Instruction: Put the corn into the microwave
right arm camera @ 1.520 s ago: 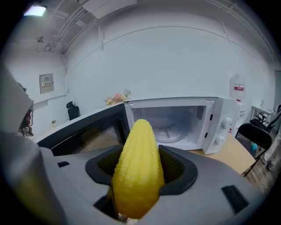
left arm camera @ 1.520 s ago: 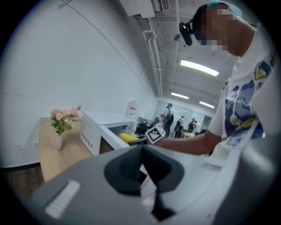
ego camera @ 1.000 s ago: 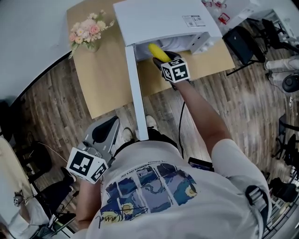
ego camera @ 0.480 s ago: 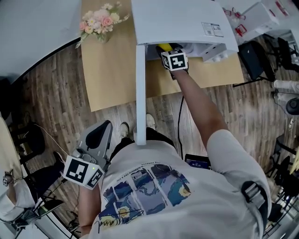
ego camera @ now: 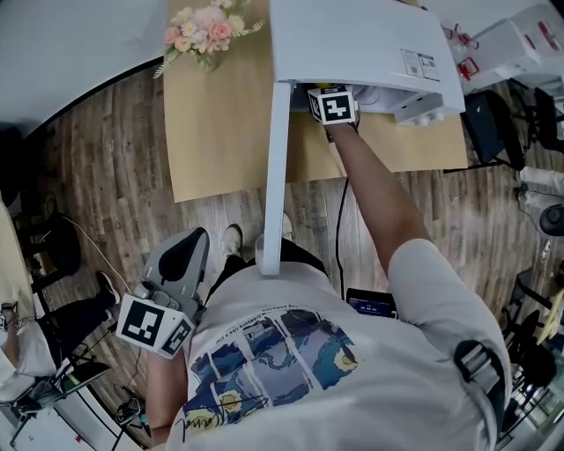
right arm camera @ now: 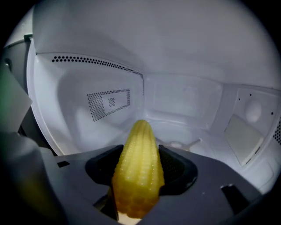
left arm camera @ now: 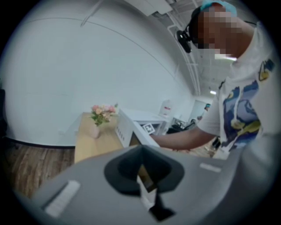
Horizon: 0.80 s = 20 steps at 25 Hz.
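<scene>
The corn [right arm camera: 138, 154] is clenched between the jaws of the right tongs [right arm camera: 140, 172], which press on its two flanks while its tapered tip points ahead into the white cavity of the microwave [right arm camera: 184, 101]. It sits at the lower centre of the right gripper view, above the cavity floor and not touching it. Holding it lengthwise along the jaws looks deliberate, since the cob can go in tip first without swinging against the side walls. A small hub [right arm camera: 186, 143] shows on the cavity floor just beyond the tip. The perforated left wall stands well clear.

In the head view the microwave fills the upper middle of the frame, and the marker cube of the right tongs sits right at its mouth, the jaws and corn hidden under the top panel. The door [ego camera: 273, 176] hangs open toward the lower left, seen edge-on, which leaves the reaching arm a free path on its right side. The microwave rests on a wooden surface [ego camera: 220, 132] with a small vase of flowers [ego camera: 204, 26] at the upper left.

The left tongs [ego camera: 176, 273] hang low at the lower left over the wooden floor [ego camera: 106, 176], jaws drawn together on nothing, apparently parked out of the way.

The placing seems nearly done. What remains is to lower the cob and release it.
</scene>
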### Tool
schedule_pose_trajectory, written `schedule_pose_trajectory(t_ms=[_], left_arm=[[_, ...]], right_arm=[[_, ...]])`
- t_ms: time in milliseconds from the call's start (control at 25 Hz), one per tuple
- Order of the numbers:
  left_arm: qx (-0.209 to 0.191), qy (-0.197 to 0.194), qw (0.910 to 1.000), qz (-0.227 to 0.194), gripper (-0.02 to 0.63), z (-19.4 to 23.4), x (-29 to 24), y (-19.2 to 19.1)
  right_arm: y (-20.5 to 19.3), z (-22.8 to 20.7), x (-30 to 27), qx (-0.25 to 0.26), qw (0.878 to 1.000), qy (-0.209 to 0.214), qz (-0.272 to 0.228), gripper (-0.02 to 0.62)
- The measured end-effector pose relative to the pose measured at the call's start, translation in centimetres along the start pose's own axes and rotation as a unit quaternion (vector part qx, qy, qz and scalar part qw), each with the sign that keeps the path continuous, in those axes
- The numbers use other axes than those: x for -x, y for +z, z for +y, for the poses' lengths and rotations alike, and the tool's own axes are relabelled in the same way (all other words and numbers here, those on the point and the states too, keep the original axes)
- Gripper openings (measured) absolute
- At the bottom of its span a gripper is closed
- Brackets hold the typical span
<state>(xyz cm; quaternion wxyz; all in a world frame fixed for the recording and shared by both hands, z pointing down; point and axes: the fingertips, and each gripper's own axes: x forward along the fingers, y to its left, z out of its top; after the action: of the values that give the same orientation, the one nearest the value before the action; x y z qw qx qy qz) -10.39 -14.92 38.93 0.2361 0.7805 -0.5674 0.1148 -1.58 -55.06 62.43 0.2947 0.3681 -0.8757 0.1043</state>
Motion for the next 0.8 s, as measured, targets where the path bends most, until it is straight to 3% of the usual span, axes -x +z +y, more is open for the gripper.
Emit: schedule_pose_trajectory(t_ms=[280, 800], left_arm=[[-0.004, 0.004, 1.0, -0.002, 0.008, 0.7, 0.3, 0.2], [-0.009, -0.012, 0.9999, -0.005, 0.008, 1.3, 0.5, 0.6]], right_arm=[[-0.3, 0.5, -0.6, 0.018, 0.999, -0.006, 0.025, 0.253], [-0.5, 0.5, 0.3, -0.006, 1.0, 0.007, 0.03, 0.258]])
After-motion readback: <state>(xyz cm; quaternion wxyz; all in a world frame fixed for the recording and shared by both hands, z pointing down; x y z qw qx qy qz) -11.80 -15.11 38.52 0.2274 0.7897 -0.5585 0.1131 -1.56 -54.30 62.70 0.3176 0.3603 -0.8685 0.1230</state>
